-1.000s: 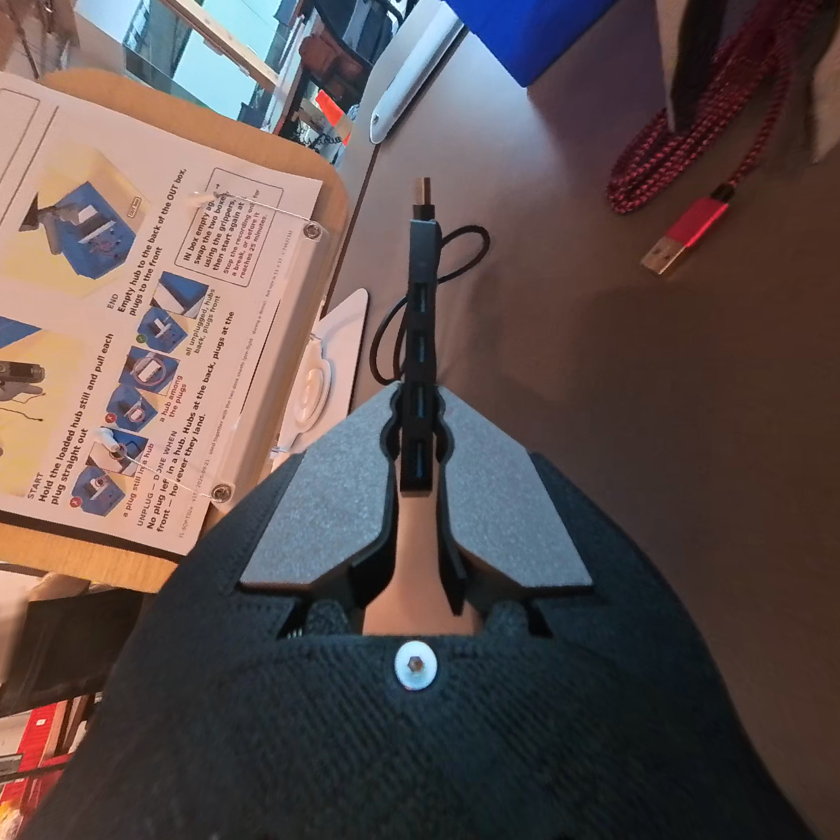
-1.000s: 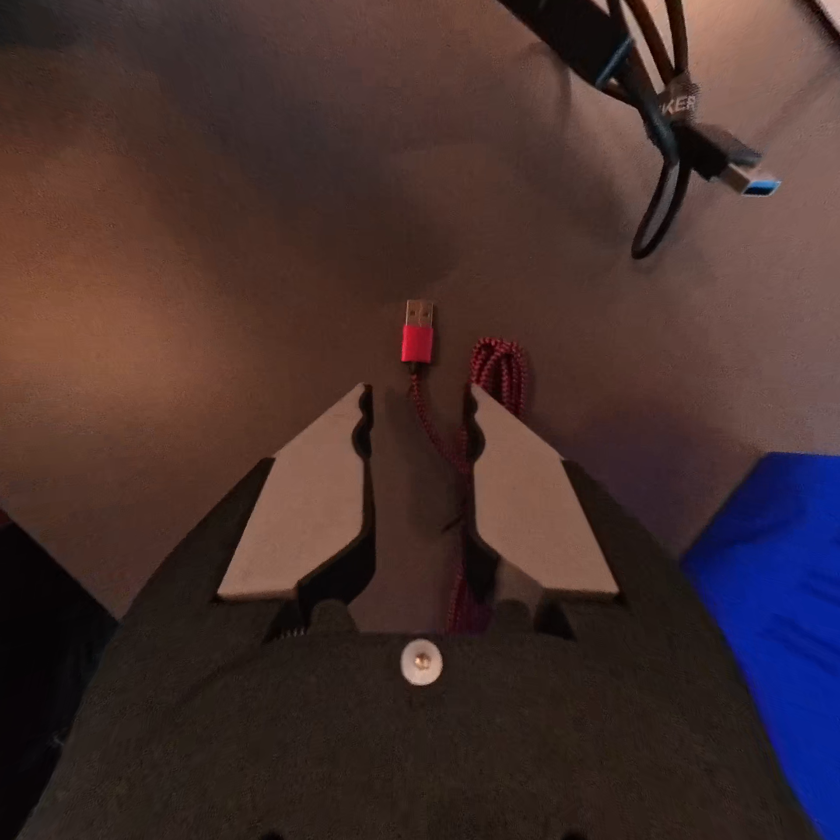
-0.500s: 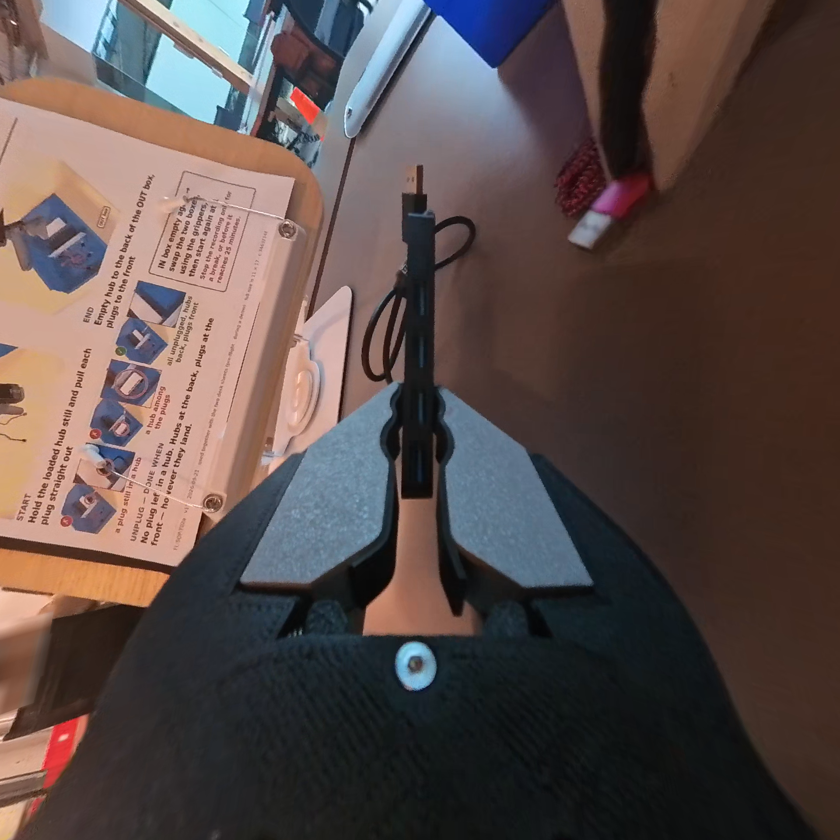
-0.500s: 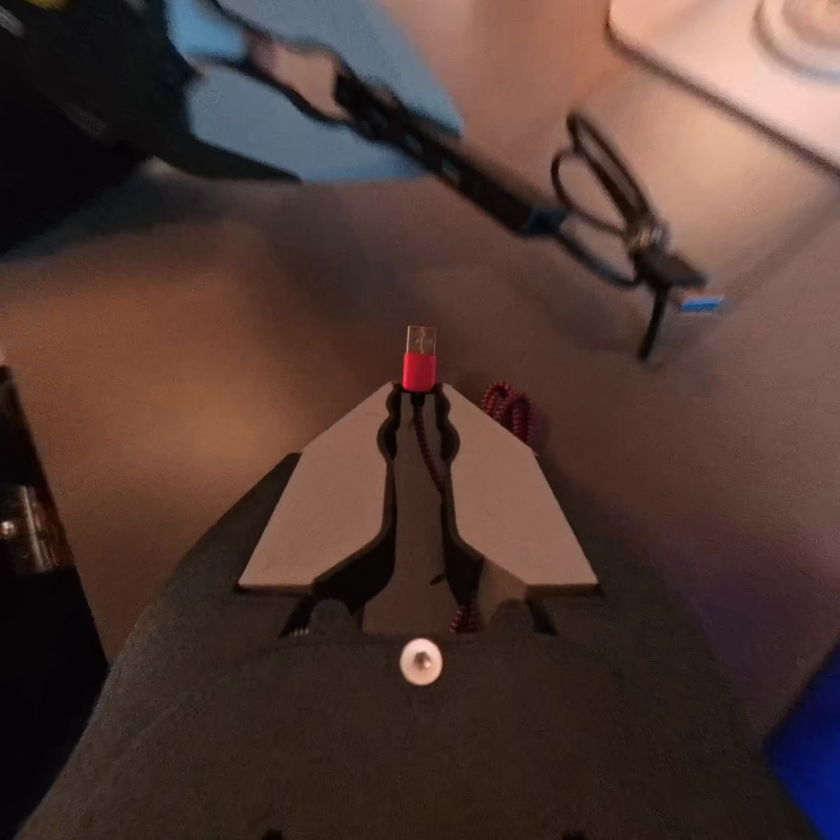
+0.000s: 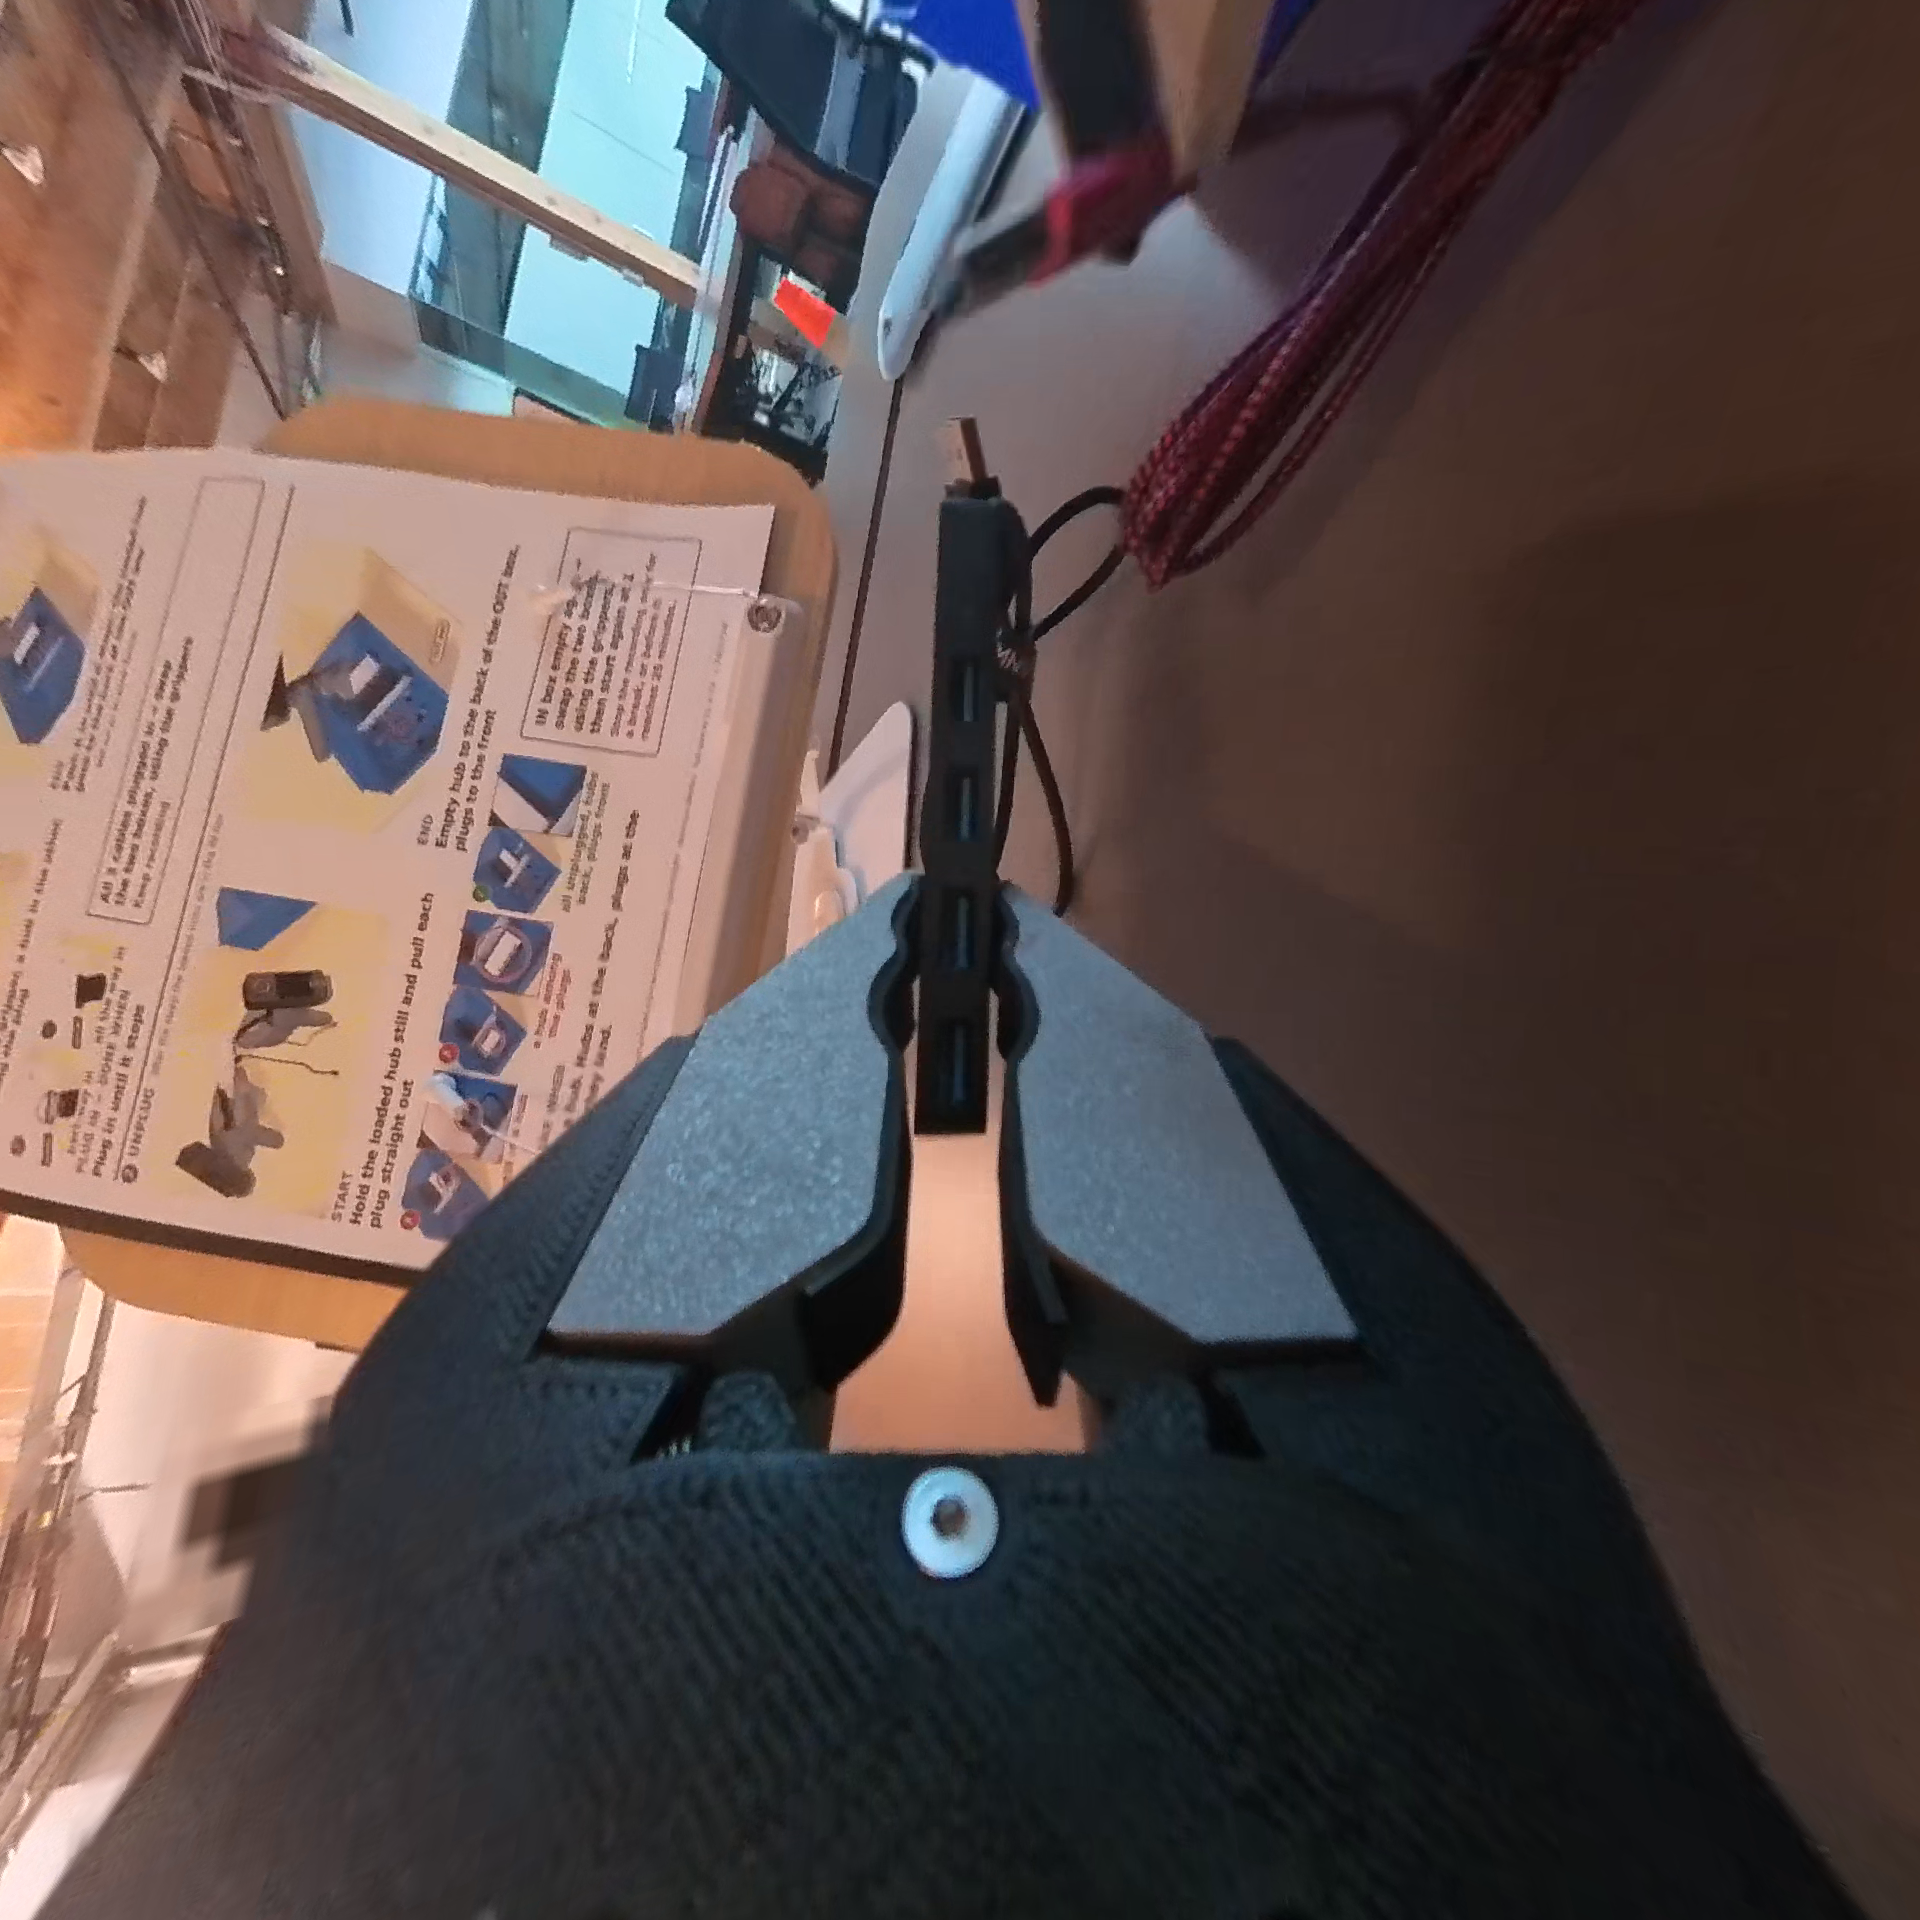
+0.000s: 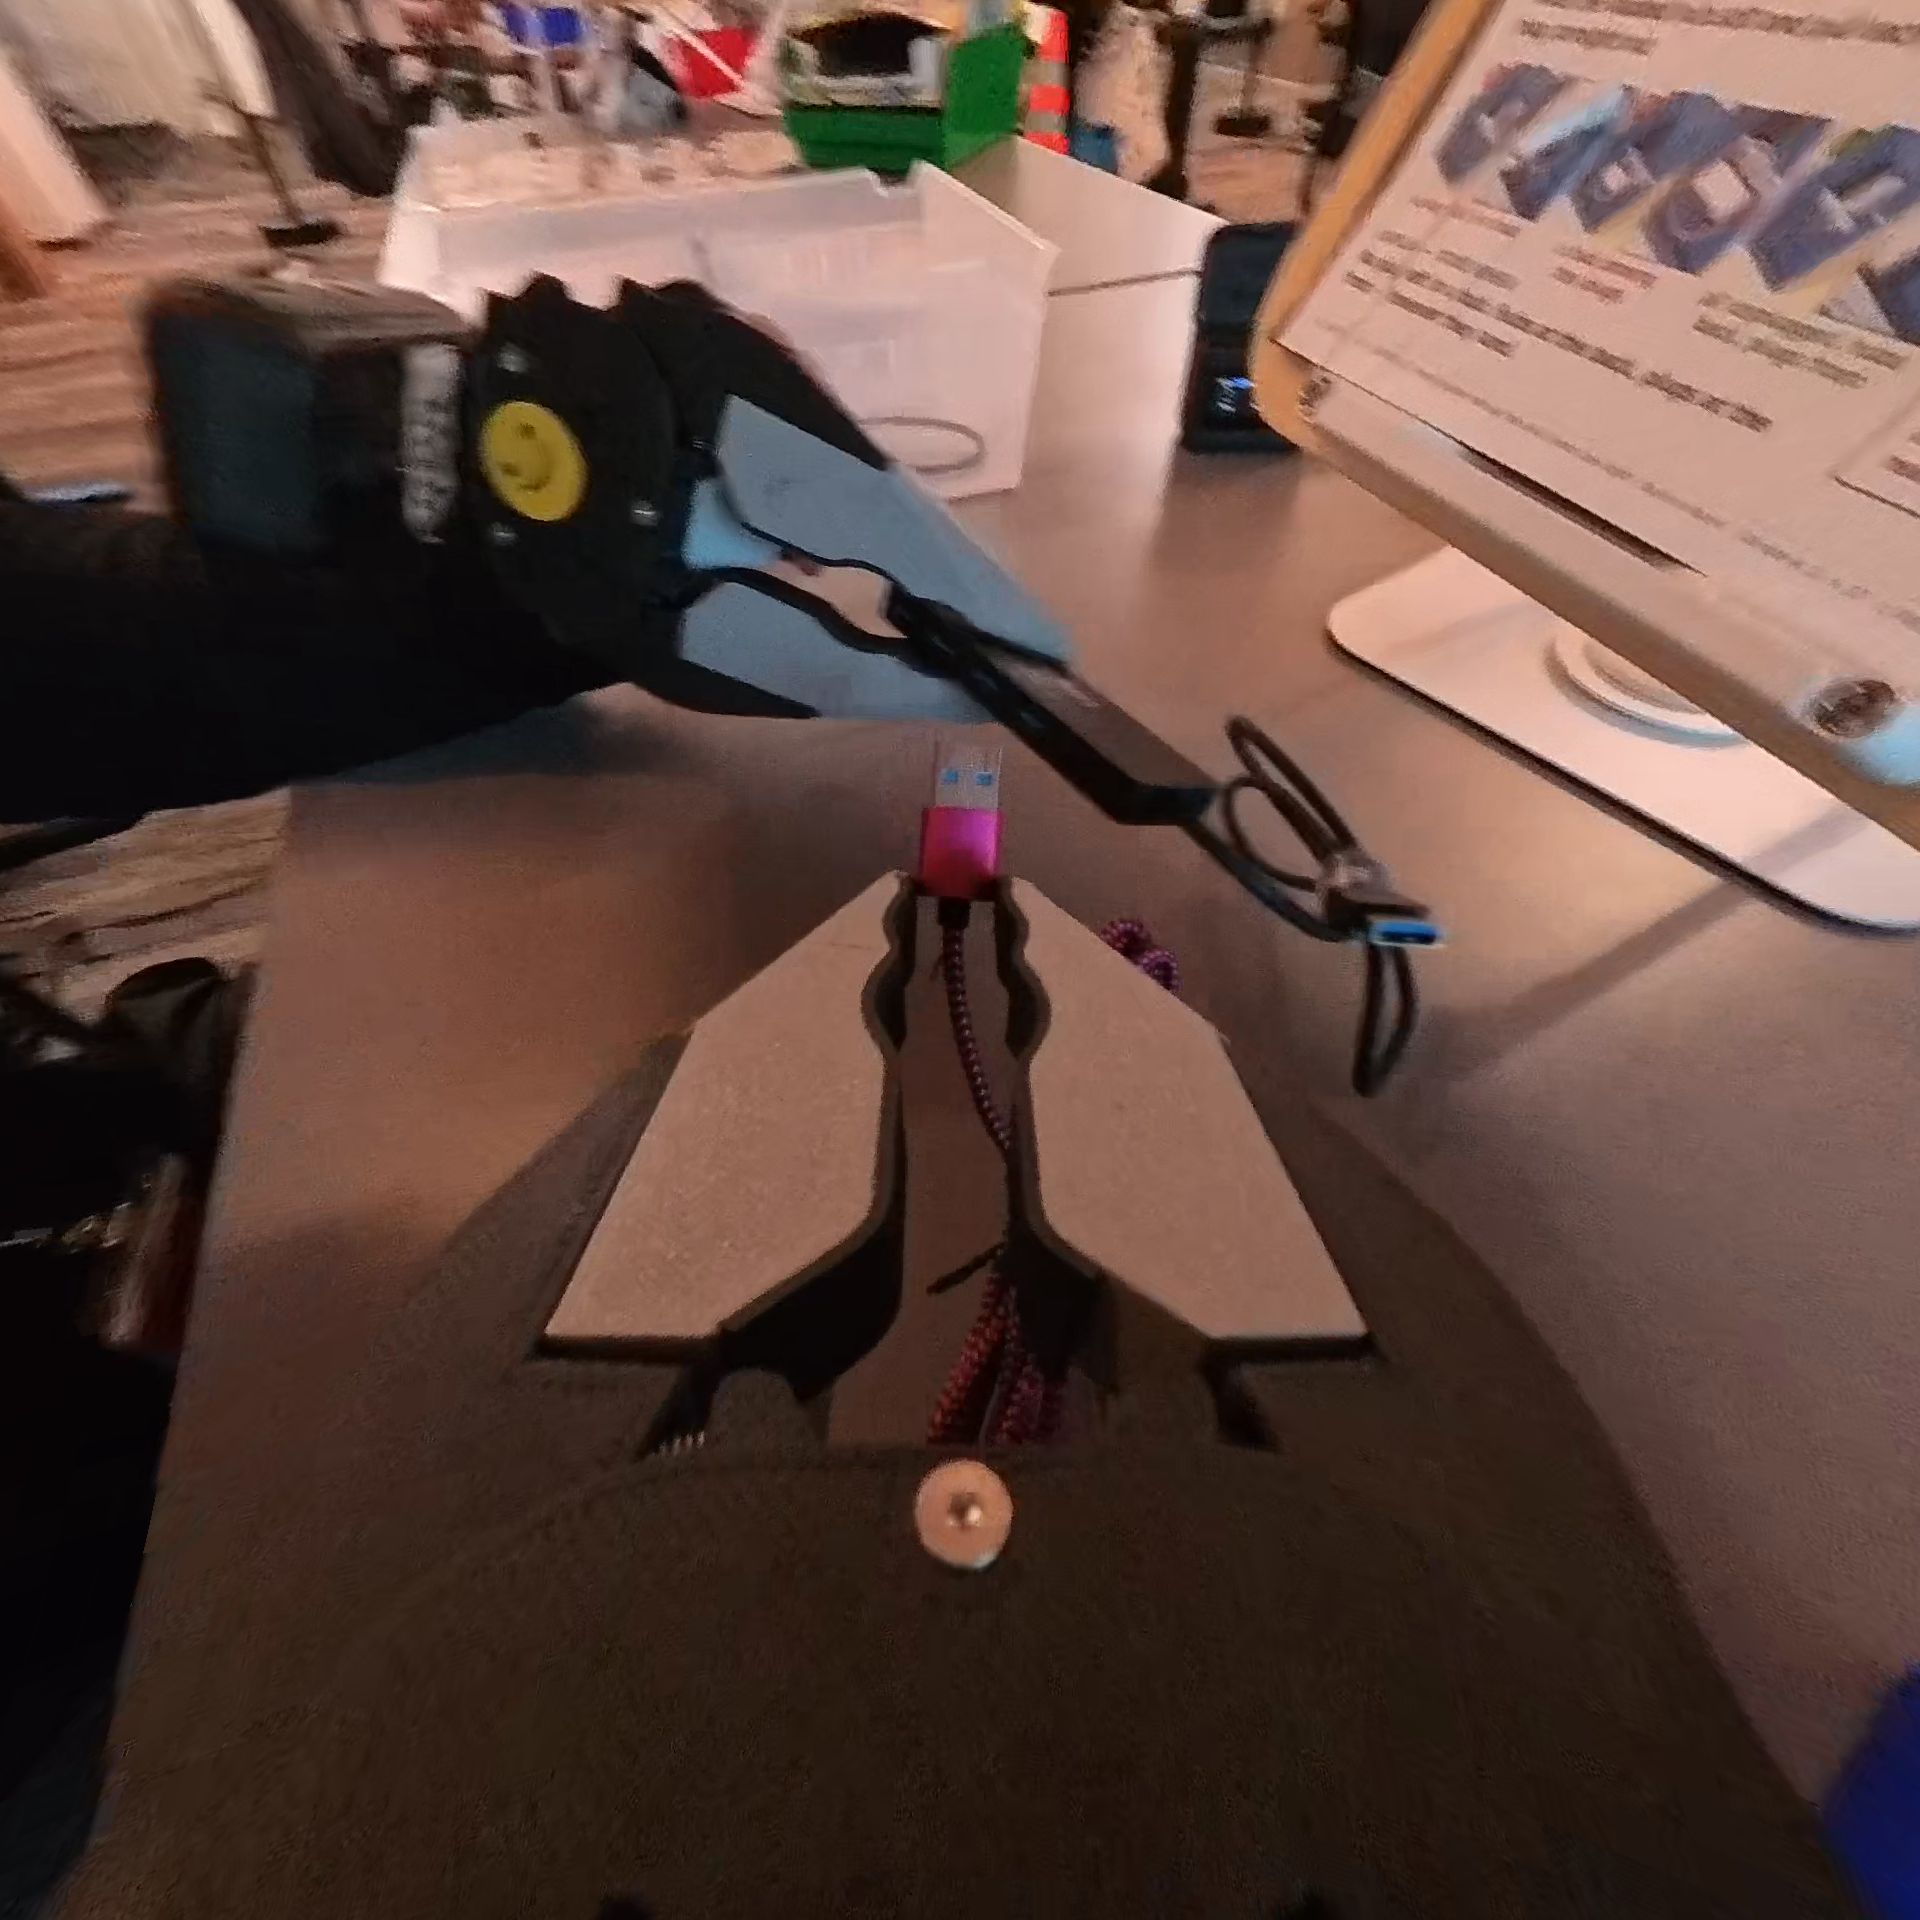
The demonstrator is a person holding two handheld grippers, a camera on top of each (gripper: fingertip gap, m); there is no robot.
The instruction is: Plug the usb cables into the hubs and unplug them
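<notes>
A black USB hub (image 5: 961, 831) is clamped between the fingers of the left gripper (image 5: 958, 935) at frame centre, ports empty. In the right wrist view, a red braided cable's plug (image 6: 962, 831) is pinched by the right gripper (image 6: 958, 894), just short of the hub. No plug is seated yet; plugging and unplugging remain.

The slim black plastic USB hub (image 5: 961, 727) has blue-lined ports. The braided cable (image 5: 1278, 374) carries a red-and-black weave; its plug (image 6: 961, 836) has a magenta-red sleeve and blue insert. The counter (image 5: 1558, 935) is brown.
</notes>
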